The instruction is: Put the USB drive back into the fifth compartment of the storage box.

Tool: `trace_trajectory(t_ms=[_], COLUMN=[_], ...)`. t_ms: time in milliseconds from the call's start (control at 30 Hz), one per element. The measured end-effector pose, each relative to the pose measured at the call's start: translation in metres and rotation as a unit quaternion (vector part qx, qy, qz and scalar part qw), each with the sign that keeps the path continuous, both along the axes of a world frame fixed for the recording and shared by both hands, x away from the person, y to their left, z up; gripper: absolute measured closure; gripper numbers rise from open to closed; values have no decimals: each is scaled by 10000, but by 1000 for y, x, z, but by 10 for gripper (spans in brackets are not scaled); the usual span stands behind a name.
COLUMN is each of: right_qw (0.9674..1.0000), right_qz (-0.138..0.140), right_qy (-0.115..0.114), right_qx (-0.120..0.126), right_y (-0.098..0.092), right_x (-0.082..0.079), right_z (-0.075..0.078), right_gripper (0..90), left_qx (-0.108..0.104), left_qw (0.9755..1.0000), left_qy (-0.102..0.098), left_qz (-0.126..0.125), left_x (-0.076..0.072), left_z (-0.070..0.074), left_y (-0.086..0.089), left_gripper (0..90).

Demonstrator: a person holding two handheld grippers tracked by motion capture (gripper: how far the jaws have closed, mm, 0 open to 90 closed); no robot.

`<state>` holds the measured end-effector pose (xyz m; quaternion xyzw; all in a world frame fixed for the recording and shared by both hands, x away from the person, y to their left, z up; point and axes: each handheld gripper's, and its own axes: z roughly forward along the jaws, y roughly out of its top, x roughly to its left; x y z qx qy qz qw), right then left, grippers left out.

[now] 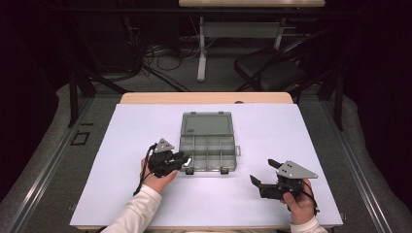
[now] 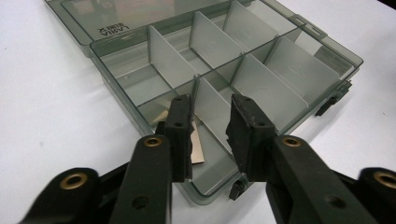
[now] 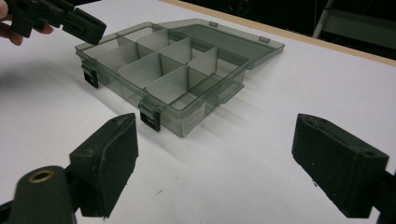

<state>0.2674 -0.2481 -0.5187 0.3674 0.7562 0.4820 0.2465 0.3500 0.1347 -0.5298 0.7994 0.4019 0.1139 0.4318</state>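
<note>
Organizer box (image 1: pixel 208 148) mid-table, lid open flat. Left gripper view catches a small tan piece (image 2: pixel 197 148) in the near-corner compartment, under the left gripper (image 2: pixel 210 122), jaws slightly apart, pinching nothing. Right gripper (image 3: pixel 215 161) wide open, well apart.

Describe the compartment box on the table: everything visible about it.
The box is smoky grey see-through plastic, lying flat mid-table with its hinged lid open flat behind it. Pale dividers form eight compartments; two dark latches hang at the front. A small tan piece lies in the front corner compartment beneath the left gripper.
</note>
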Motion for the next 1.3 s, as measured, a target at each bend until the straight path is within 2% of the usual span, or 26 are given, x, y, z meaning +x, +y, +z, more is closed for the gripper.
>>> trace_trajectory(t_ms=[200, 300, 500, 700, 767, 867, 1067, 1300], right_qw=[10000, 10000, 10000, 10000, 10000, 10000, 10000, 10000], right_qz=[14, 6, -27, -14, -8, -6, -2, -9], right_qy=[-5, 3, 28, 26, 24, 24, 36, 24], right_qx=[-20, -24, 30, 14, 6, 14, 10, 28], right_y=[0, 0, -3, -2, -2, -1, -1, -2], right_x=[1, 2, 1, 2, 1, 1, 1, 0], right_z=[0, -1, -1, -2, -1, -1, -1, -1], right_gripper=[142, 142, 143, 142, 143, 143, 142, 142], left_qx=[-16, -93, -121, -138, -156, -291, -391, -463], left_qw=[9999, 9998, 9993, 9985, 9985, 9988, 9981, 9970], left_qy=[-114, -159, -345, -519, -519, -391, -452, -545], left_qz=[-17, -33, -27, -35, -11, -22, -147, -281], left_x=[-2, -1, -1, -2, -3, -5, -9, -14], left_z=[1, 1, 2, 3, 4, 5, 8, 15], left_y=[1, 2, 2, 4, 5, 7, 6, 5], left_gripper=[580, 526, 440, 413, 402, 385, 269, 178])
